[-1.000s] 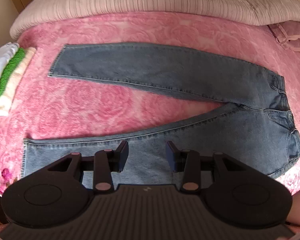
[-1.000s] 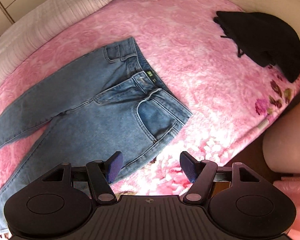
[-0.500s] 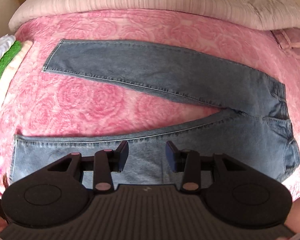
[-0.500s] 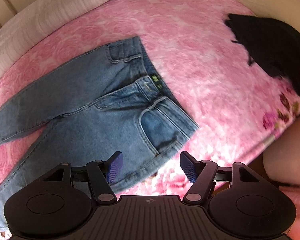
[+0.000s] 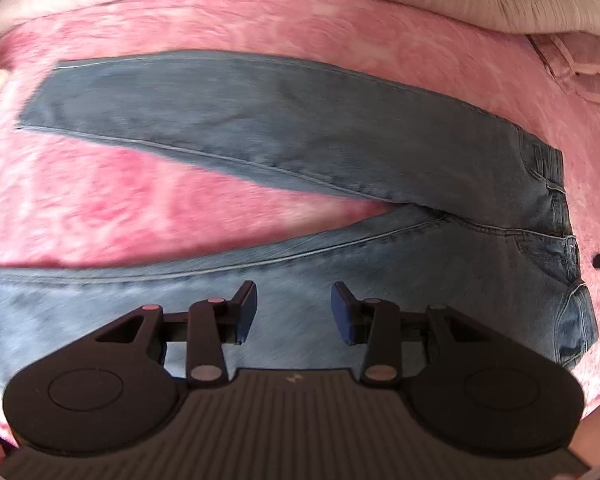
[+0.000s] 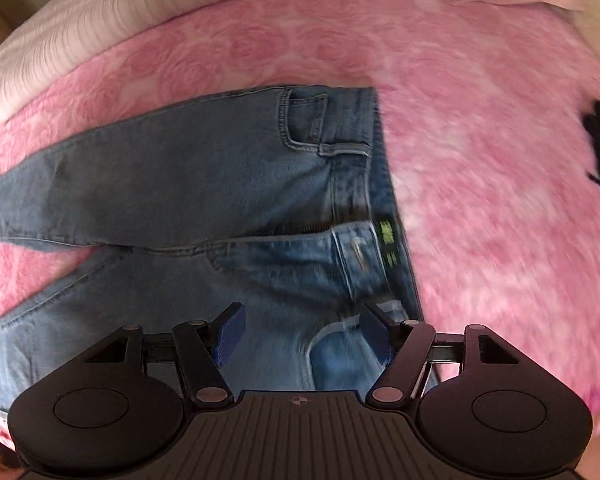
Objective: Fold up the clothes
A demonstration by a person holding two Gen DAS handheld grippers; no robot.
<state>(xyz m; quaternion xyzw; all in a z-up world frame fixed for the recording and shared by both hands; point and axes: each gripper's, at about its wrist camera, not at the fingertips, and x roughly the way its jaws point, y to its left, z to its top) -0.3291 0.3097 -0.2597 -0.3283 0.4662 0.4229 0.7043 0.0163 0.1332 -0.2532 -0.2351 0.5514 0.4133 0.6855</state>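
On the pink bedspread (image 5: 148,204), jeans (image 5: 300,128) lie sideways, waistband right.

Left gripper (image 5: 294,312) and right gripper (image 6: 302,334), fingers apart, nothing between

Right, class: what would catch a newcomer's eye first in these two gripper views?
A pair of blue jeans lies spread flat on a pink rose-patterned blanket, legs splayed in a V. The open left gripper hovers over the near leg, and the open right gripper over the waistband end, near a green label.
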